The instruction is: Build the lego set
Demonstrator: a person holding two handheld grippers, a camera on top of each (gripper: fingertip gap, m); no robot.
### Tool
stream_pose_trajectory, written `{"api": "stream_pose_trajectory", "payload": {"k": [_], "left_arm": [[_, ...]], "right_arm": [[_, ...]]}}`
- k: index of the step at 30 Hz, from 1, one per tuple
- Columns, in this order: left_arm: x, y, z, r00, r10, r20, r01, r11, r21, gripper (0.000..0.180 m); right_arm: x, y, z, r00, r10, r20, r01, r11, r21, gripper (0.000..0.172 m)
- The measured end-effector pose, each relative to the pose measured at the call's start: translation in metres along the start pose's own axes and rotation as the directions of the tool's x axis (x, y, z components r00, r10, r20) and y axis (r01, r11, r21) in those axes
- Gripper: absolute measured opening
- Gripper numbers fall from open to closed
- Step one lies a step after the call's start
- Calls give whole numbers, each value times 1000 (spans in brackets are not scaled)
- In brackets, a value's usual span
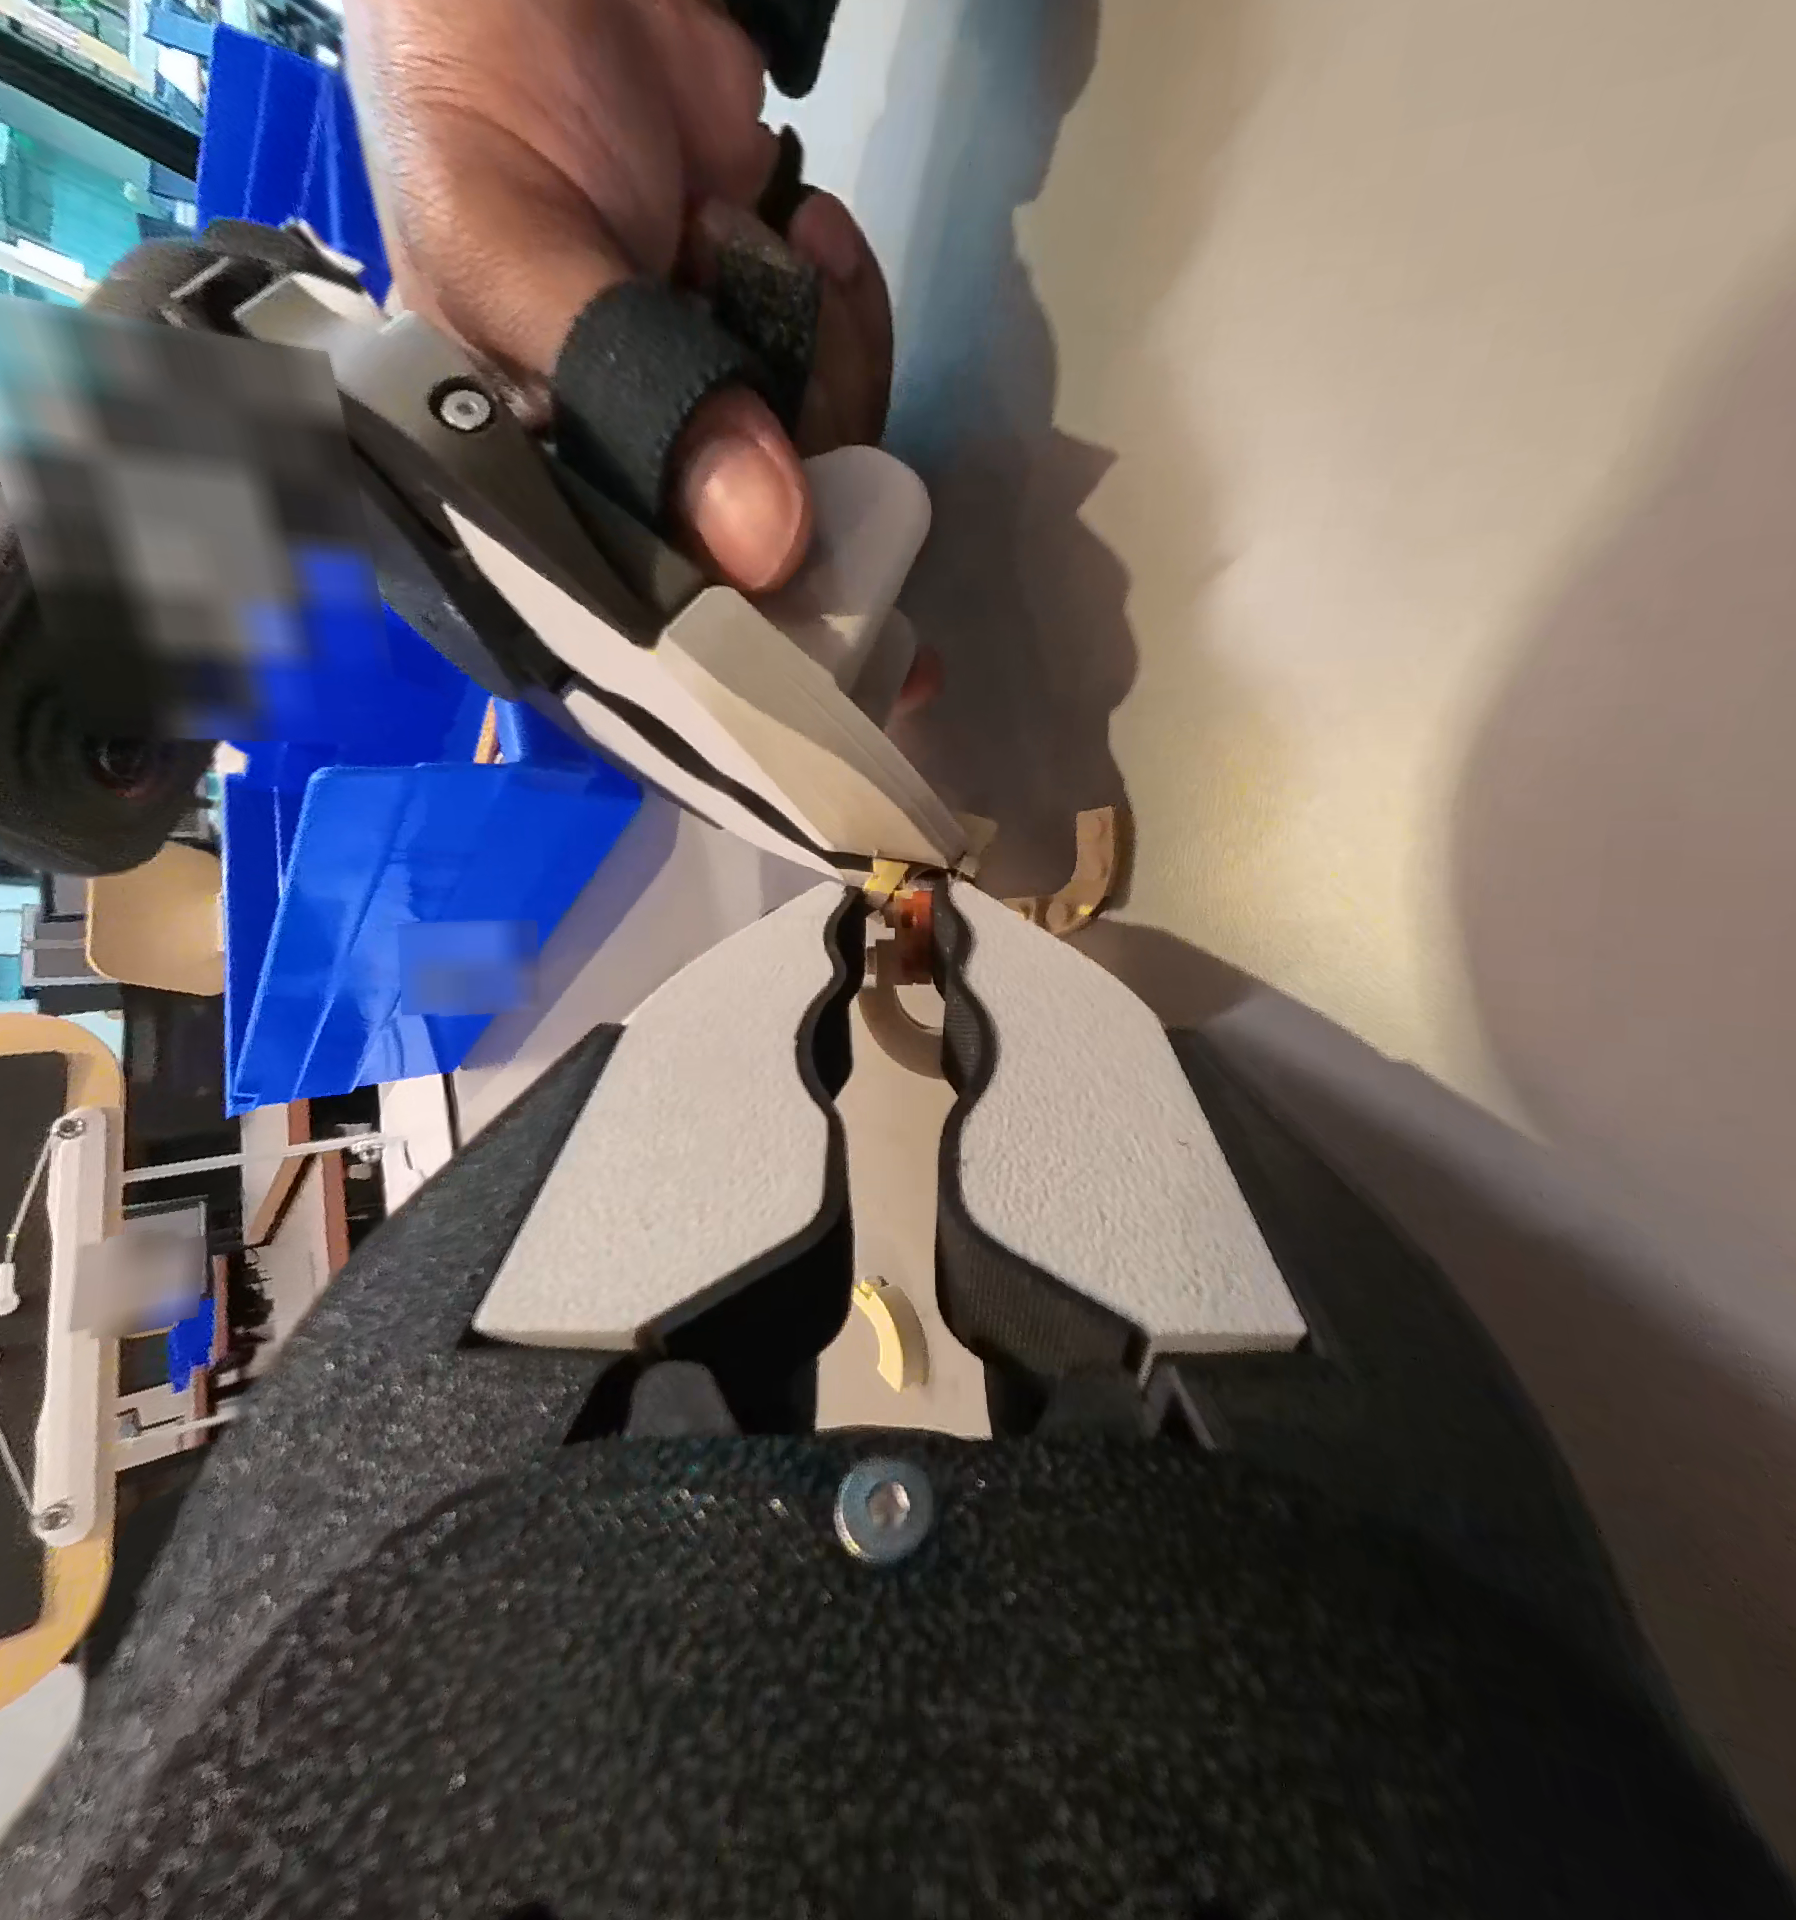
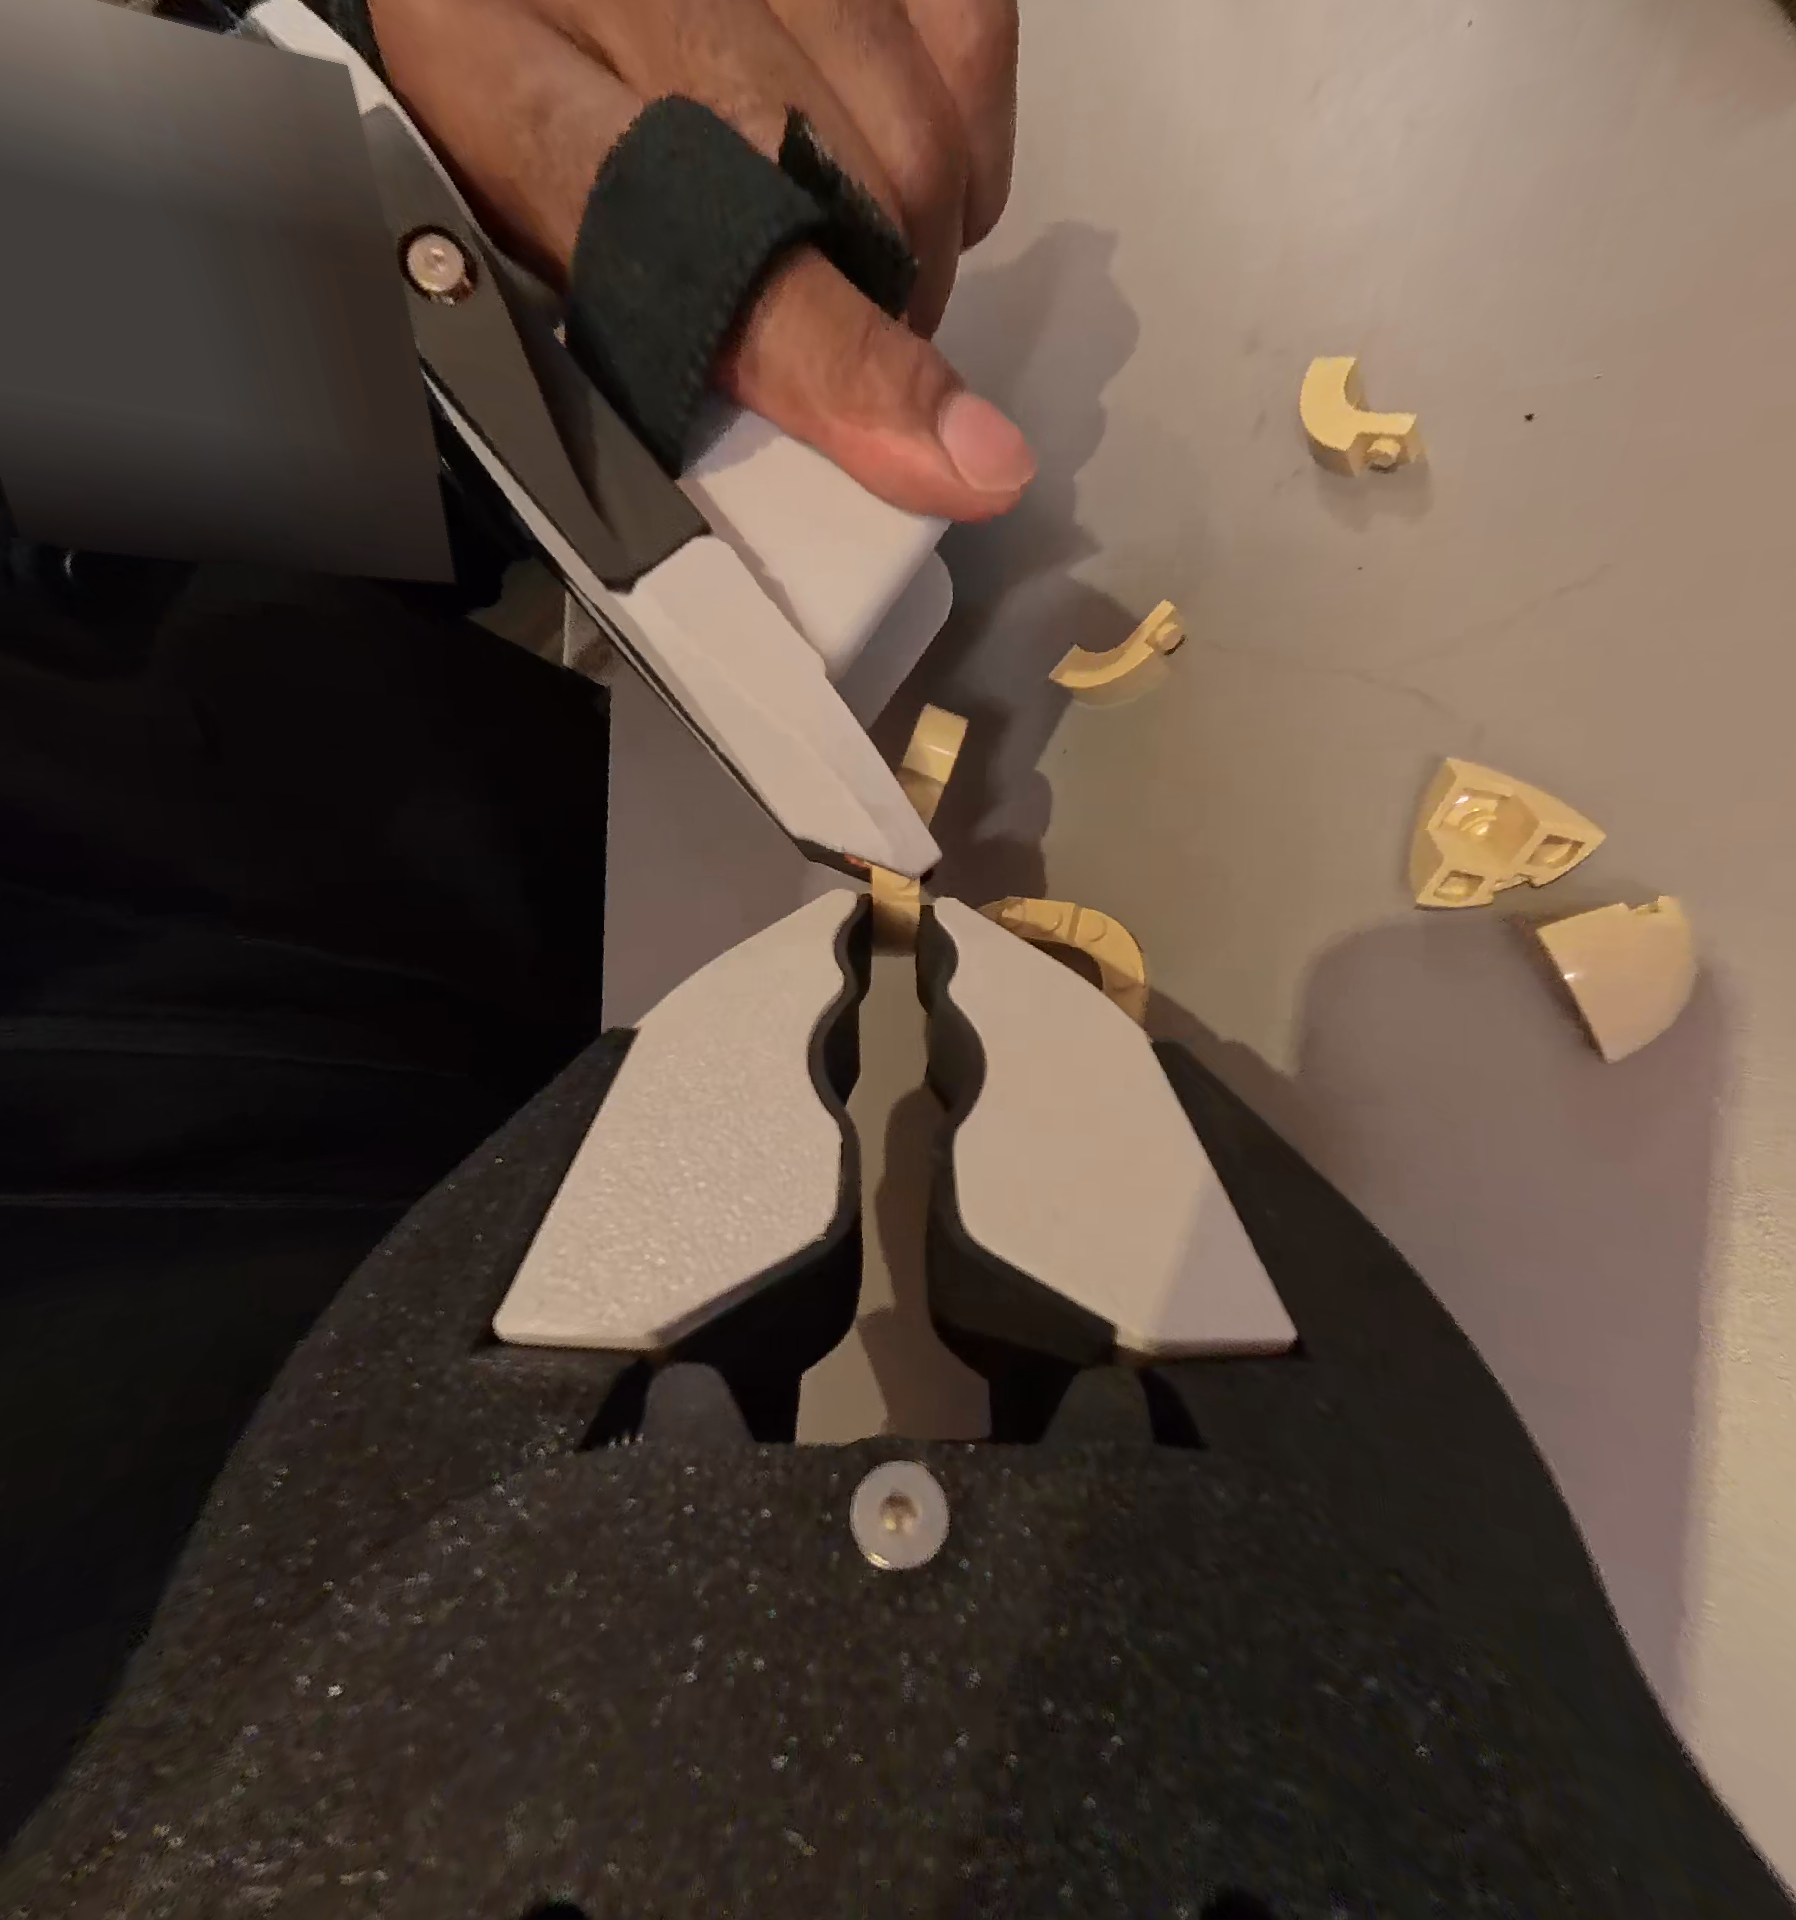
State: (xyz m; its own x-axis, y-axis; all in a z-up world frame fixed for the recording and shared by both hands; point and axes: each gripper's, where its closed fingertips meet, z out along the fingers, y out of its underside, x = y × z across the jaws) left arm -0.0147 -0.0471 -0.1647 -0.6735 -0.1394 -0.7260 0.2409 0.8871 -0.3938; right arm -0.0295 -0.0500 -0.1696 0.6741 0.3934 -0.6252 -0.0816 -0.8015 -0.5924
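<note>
Bench (image 2: 1496,260) carries loose cream curved pieces (image 2: 1507,831). Right claw (image 2: 896,920) clamps a cream piece (image 2: 894,914); left claw (image 1: 899,935) clamps a small orange-brown part (image 1: 915,940), tips nearly touching. A skewed push could pop either loose.

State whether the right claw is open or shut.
Shut on a thing: the right claw has its fingertips pressed against a small cream plastic piece.

Dim, warm indoor light. Soft, broad shadows fall across the pale table (image 2: 1496,260). The left wrist view is smeared with motion blur, its blue bins (image 1: 406,914) streaked; the right is sharper. Both bend strongly at the edges.
</note>
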Motion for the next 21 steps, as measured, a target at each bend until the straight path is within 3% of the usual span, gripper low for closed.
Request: {"api": "stream_pose_trajectory", "payload": {"k": [4, 11, 17, 21], "left_arm": [[-1, -1, 0, 1000, -14, 9, 13, 1000, 3, 12], [-19, 3, -6, 961, -277, 18, 274, 957, 97, 11], [-32, 8, -11, 915, -401, 47, 391, 909, 143, 11], [-37, 6, -15, 901, -429, 63, 412, 894, 178, 11]], "right_arm": [[-1, -1, -2, 1000, -24, -14, 24, 1000, 3, 7], [-3, -20, -14, 999, -28, 20, 24, 986, 166, 15], [-7, -29, -21, 996, -13, 83, -8, 968, 249, 20], [-7, -36, -22, 996, -17, 84, -9, 954, 298, 10]]}}
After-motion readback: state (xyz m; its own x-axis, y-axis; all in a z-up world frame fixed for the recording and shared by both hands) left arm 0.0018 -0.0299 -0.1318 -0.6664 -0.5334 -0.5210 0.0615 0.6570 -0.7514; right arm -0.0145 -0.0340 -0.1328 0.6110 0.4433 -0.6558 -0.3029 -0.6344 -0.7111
